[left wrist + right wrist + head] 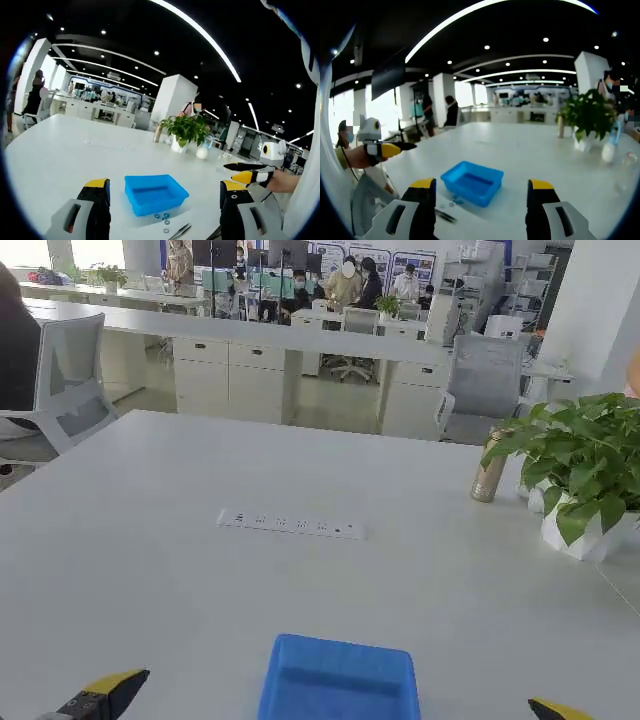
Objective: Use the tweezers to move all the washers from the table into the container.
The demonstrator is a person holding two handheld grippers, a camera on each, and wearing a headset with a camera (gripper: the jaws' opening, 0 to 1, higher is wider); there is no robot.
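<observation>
left gripper [165, 185] and right gripper [481, 183] both hover with jaws spread wide and empty over the white table [60, 150], where small washers [164, 218] lie beside tweezers [180, 231], just outside the blue container [155, 192].

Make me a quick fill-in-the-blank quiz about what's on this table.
The container is ___ in colour. The washers lie on the ___, beside the container. The left claw and right claw are both ___, holding nothing. The plant sits in a pot coloured ___.
Missing words: blue; table; open; white.
</observation>
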